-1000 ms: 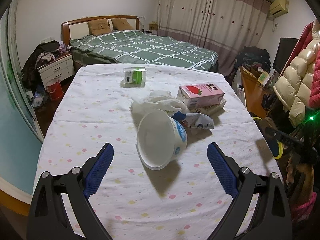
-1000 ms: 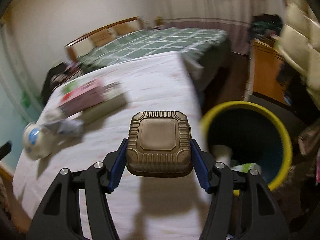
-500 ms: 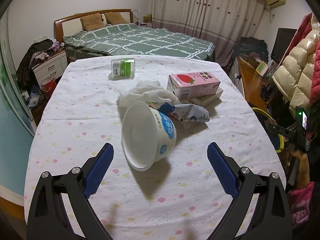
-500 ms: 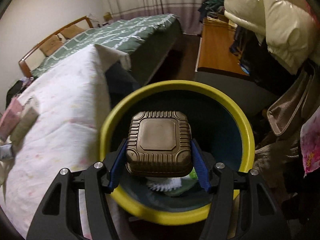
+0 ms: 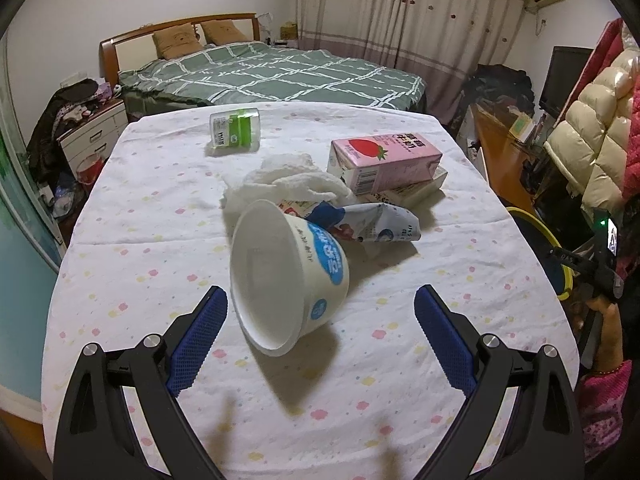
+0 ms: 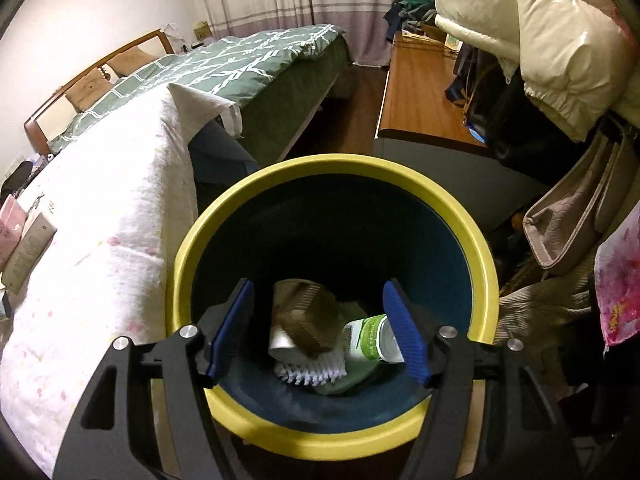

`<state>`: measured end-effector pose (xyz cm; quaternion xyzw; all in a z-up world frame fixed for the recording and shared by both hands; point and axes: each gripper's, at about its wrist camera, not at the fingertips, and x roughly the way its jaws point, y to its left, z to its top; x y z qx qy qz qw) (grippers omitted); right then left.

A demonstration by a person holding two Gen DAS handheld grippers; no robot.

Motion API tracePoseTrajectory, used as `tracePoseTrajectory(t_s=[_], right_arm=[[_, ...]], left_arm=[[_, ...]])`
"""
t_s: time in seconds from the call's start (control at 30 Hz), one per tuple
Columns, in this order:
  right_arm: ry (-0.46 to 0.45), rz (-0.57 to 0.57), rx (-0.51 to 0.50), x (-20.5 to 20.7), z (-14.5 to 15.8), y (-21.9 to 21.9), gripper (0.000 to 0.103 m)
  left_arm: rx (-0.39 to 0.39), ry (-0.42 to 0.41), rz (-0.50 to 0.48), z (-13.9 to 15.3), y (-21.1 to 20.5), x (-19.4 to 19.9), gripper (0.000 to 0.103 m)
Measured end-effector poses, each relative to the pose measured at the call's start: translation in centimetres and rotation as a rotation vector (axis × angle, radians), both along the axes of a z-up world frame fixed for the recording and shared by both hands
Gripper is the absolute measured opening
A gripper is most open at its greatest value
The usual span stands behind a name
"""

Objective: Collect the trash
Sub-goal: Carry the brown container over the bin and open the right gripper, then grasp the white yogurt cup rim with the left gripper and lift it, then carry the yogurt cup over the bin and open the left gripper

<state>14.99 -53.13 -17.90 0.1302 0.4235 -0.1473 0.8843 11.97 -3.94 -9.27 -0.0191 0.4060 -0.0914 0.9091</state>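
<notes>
My right gripper [image 6: 318,330] is open over the yellow-rimmed bin [image 6: 280,184]. The brown square container [image 6: 306,316] is falling loose inside the bin, above a white brush [image 6: 310,372] and a green-white tube [image 6: 370,338]. My left gripper [image 5: 320,320] is open and empty above the table, close to a white bowl with a blue label [image 5: 284,276] lying on its side. Behind it lie a crumpled wrapper [image 5: 376,224], white tissue [image 5: 284,184], a pink milk carton [image 5: 384,162] on a flat box, and a clear jar with a green label [image 5: 235,130].
The table has a white dotted cloth [image 5: 132,216]. The bin's rim [image 5: 556,252] shows at the table's right edge, beside my other hand. A green bed [image 5: 272,72] stands behind. A wooden desk [image 6: 424,96] and hanging coats [image 6: 532,32] crowd the right.
My right gripper swung from the table to over the bin, then opened and let the brown container drop in. My left gripper moved closer to the white bowl.
</notes>
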Motion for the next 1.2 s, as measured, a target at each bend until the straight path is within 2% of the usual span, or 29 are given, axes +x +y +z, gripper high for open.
tracePoseTrajectory(t_s=[0.27, 0.33, 0.4, 0.47, 0.5, 0.6, 0.9, 1.2], right_arm=[[-0.017, 0.020, 0.005, -0.8, 0.6, 0.7, 0.064], [-0.019, 0.025, 0.007, -0.8, 0.6, 0.7, 0.064], [-0.023, 0.029, 0.009, -0.9, 0.6, 0.8, 0.064], [-0.027, 0.034, 0.012, -0.9, 0.7, 0.9, 0.064], [-0.028, 0.037, 0.014, -1.0, 0.8, 1.0, 0.064], [-0.036, 0.043, 0.016, -1.2, 1.0, 1.3, 0.064], [-0.083, 0.048, 0.017, -2.7, 2.5, 1.2, 0.064], [-0.125, 0.046, -0.005, -5.7, 4.2, 0.6, 0.064]], left_arm=[[-0.014, 0.027, -0.029, -0.9, -0.4, 0.9, 0.057], [-0.006, 0.030, -0.036, -1.0, -0.5, 1.0, 0.052], [0.001, 0.034, -0.042, -1.2, -0.7, 1.0, 0.039], [0.006, 0.045, -0.048, -1.5, -0.8, 1.1, 0.031], [0.003, 0.049, -0.054, -1.6, -0.9, 1.1, 0.022], [-0.016, 0.062, -0.084, -1.9, -1.0, 1.0, 0.007], [-0.001, 0.017, -0.170, 0.3, -3.5, -0.7, 0.006], [0.020, -0.027, -0.358, 2.4, -11.6, 0.4, 0.006]])
